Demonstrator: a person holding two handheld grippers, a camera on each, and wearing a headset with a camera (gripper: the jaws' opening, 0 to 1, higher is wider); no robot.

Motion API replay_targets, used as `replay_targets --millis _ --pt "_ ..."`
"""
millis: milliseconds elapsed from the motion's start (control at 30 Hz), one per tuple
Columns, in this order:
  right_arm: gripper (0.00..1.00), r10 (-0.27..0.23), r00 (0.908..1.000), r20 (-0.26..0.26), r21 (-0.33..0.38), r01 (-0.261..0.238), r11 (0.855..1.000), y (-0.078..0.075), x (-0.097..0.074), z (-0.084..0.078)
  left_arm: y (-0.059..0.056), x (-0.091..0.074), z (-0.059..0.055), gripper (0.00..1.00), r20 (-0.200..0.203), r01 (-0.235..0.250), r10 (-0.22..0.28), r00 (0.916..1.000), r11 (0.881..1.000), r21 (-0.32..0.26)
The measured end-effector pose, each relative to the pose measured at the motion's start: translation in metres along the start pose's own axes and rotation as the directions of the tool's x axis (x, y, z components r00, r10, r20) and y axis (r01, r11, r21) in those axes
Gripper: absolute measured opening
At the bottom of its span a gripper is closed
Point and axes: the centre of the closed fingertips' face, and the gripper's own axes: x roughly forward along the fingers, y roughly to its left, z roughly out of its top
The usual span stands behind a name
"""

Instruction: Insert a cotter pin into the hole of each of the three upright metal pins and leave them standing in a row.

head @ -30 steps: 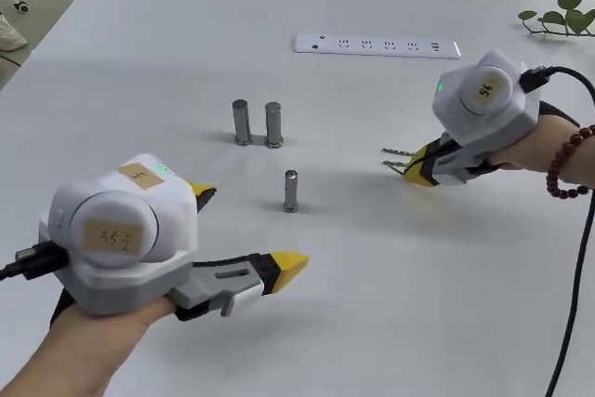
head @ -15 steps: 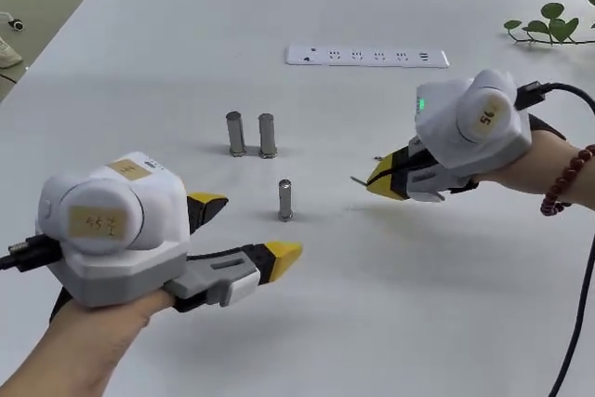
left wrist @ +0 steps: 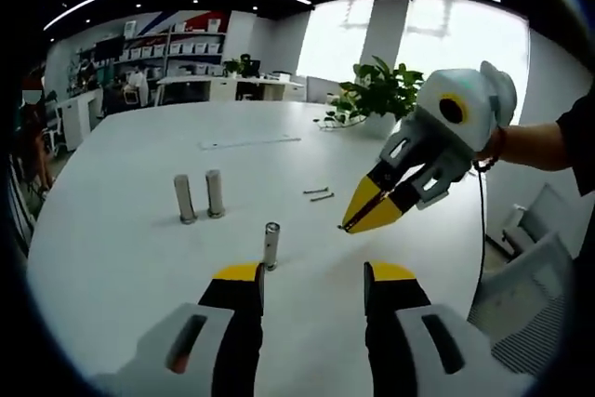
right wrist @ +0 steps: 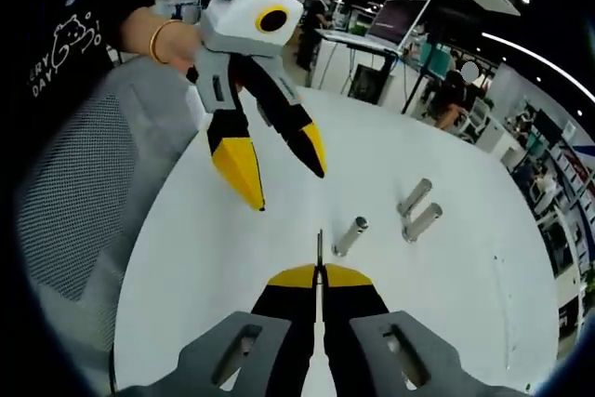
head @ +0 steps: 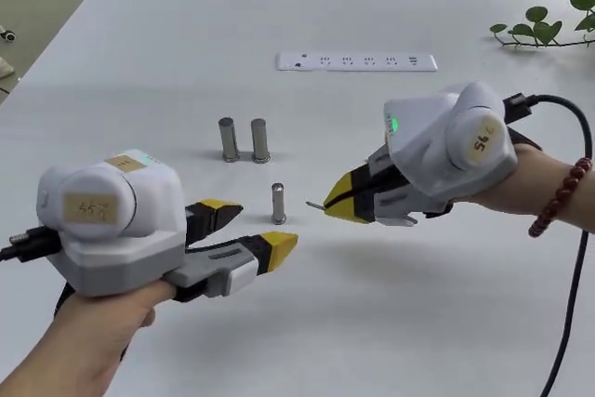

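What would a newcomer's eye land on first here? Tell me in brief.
The yellow-tipped right tongs at centre right stand out most, shut on a thin cotter pin and aimed at the nearest metal pin. The left tongs hang open just in front of that pin. Behind it a pair of metal pins stands upright side by side, with a white power strip farther back on the table.

Bright even overhead light, soft shadows, fisheye-warped edges, sharp focus
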Motion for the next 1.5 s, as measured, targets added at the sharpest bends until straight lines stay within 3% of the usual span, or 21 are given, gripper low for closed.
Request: replay_targets --millis 433,900,1167,1267,1500 --pt "0.00 0.015 0.9997 0.017 -0.114 -0.013 0.993 0.018 -0.001 0.020 -0.019 0.002 0.006 0.22 0.018 0.085 -0.084 0.9963 0.994 -0.067" --pt "0.00 0.033 0.9990 0.032 -0.116 -0.029 0.993 0.027 0.000 0.028 -0.033 0.006 0.005 0.08 0.017 0.141 -0.140 0.9900 0.981 -0.135" --pt "0.00 0.029 0.9988 0.040 -0.112 -0.025 0.993 0.028 -0.001 0.031 -0.034 0.006 0.007 0.03 0.035 0.147 -0.143 0.9892 0.973 -0.177" --pt "0.00 0.030 0.9987 0.041 -0.118 -0.025 0.993 0.028 -0.002 0.032 -0.030 0.005 0.008 0.00 0.041 0.131 -0.125 0.9913 0.977 -0.168" --pt "0.00 0.025 0.9987 0.044 -0.127 -0.019 0.992 0.029 -0.002 0.033 -0.031 0.004 0.007 0.00 0.050 0.140 -0.132 0.9899 0.966 -0.215"
